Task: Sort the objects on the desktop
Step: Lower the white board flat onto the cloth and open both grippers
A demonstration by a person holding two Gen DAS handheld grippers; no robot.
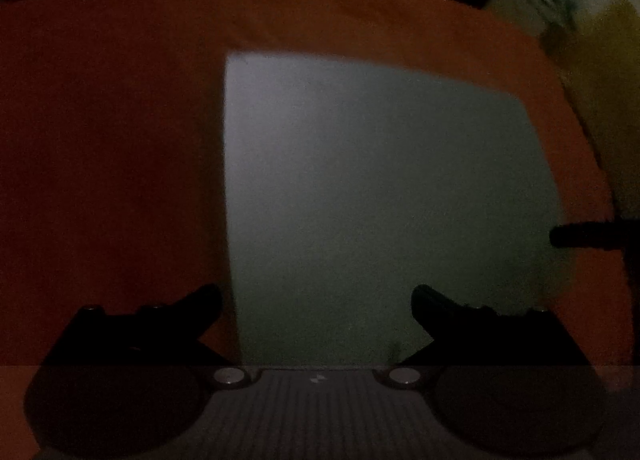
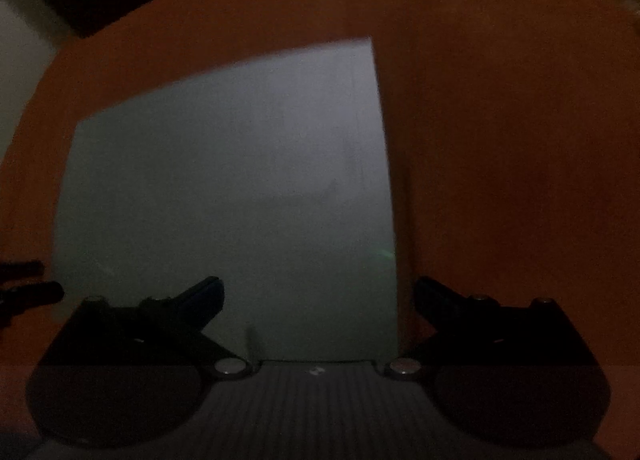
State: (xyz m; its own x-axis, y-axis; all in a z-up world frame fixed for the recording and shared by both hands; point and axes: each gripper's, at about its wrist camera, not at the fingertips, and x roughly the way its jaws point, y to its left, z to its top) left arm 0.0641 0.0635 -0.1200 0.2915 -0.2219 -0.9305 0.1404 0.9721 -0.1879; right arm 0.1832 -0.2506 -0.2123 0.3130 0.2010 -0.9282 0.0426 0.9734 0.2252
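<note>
On the orange table (image 1: 112, 140) lies a flat grey sheet (image 1: 380, 200), and I see it dimly because the light is very low. My left gripper (image 1: 316, 308) hangs over the sheet's left edge, its jaws wide apart and holding nothing. My right gripper (image 2: 318, 300) hangs over the sheet's right edge (image 2: 240, 200), also wide apart and holding nothing. I can't make out any small things to sort.
</note>
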